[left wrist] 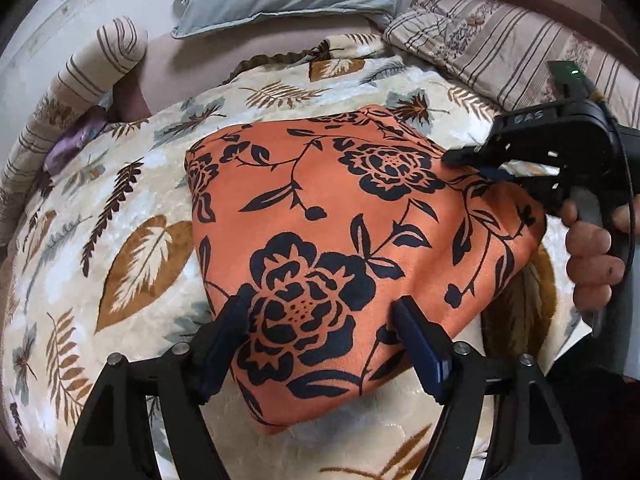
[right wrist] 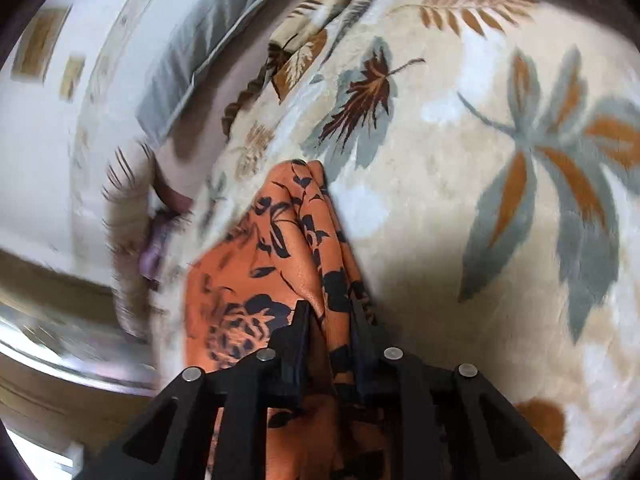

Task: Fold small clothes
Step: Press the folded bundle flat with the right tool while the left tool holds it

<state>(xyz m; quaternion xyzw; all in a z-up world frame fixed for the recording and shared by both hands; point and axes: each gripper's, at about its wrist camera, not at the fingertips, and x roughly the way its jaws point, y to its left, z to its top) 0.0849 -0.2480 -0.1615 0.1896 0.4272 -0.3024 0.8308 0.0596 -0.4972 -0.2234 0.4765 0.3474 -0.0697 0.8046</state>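
Note:
An orange cloth with black flowers (left wrist: 340, 216) lies folded on the leaf-patterned blanket (left wrist: 132, 208). My left gripper (left wrist: 320, 312) is open, its two fingers standing apart over the cloth's near part. My right gripper (left wrist: 472, 164) shows in the left wrist view at the cloth's right edge, held by a hand. In the right wrist view the right gripper (right wrist: 330, 312) is shut on a bunched fold of the orange cloth (right wrist: 288, 224), which stretches ahead from the fingers.
A grey pillow (left wrist: 280, 0) lies at the back by the wall. A striped pillow (left wrist: 500, 44) is at the back right. A striped roll (left wrist: 80, 84) and a purple item (left wrist: 68, 144) lie at the left.

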